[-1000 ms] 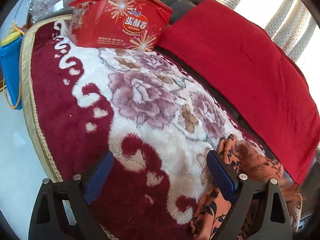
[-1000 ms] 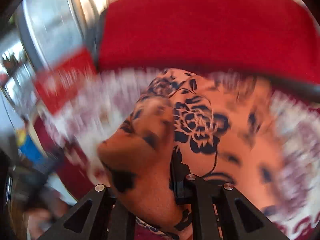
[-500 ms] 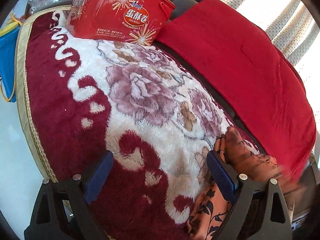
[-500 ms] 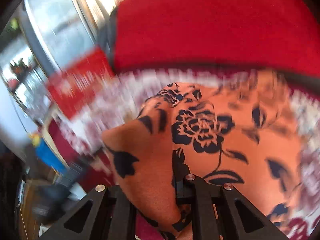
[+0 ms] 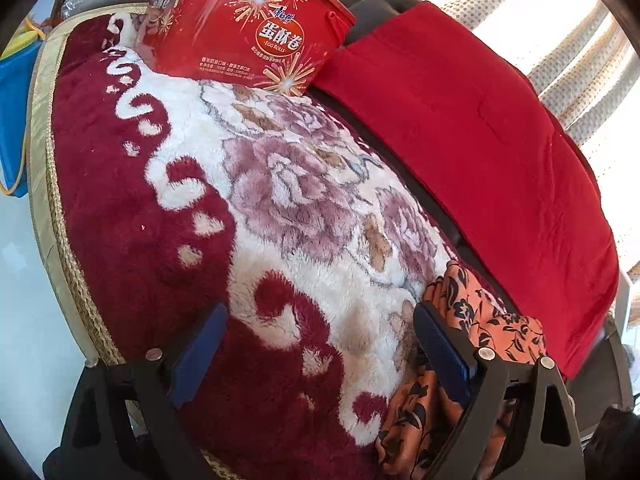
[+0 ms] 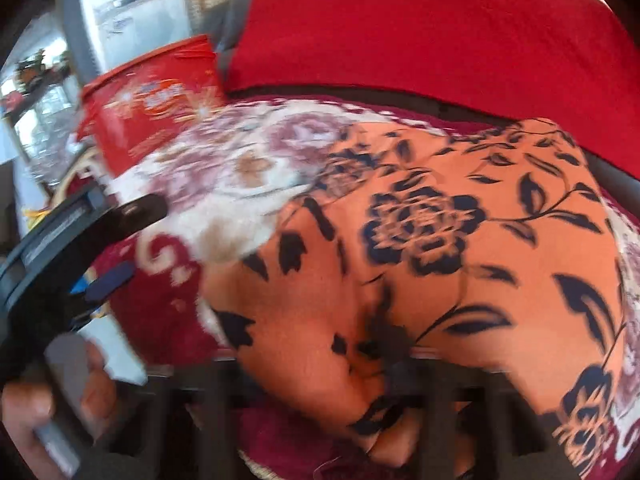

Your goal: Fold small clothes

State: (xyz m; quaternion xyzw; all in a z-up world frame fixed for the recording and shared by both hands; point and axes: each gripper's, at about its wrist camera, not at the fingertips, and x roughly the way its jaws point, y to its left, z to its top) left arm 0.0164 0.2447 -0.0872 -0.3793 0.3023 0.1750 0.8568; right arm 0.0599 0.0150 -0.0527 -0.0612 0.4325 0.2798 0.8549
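Observation:
An orange garment with a black flower print (image 6: 460,240) lies spread over the plush floral blanket (image 6: 240,176) in the blurred right wrist view. My right gripper (image 6: 380,344) is shut on a bunched fold of it at the near edge. In the left wrist view my left gripper (image 5: 316,344) is open and empty over the blanket (image 5: 280,208). The garment (image 5: 480,320) bunches just beyond and under its right finger (image 5: 440,344). The left gripper also shows at the left of the right wrist view (image 6: 116,248).
A red egg-roll tin (image 5: 248,28) stands at the far end of the blanket. A red cushion (image 5: 472,132) runs along the right behind it. A blue bag (image 5: 14,120) hangs at the left edge. A hand (image 6: 48,408) holds the left gripper.
The right gripper has lowered the garment, which now lies flatter and wider on the blanket. The left gripper has shifted slightly and stays open.

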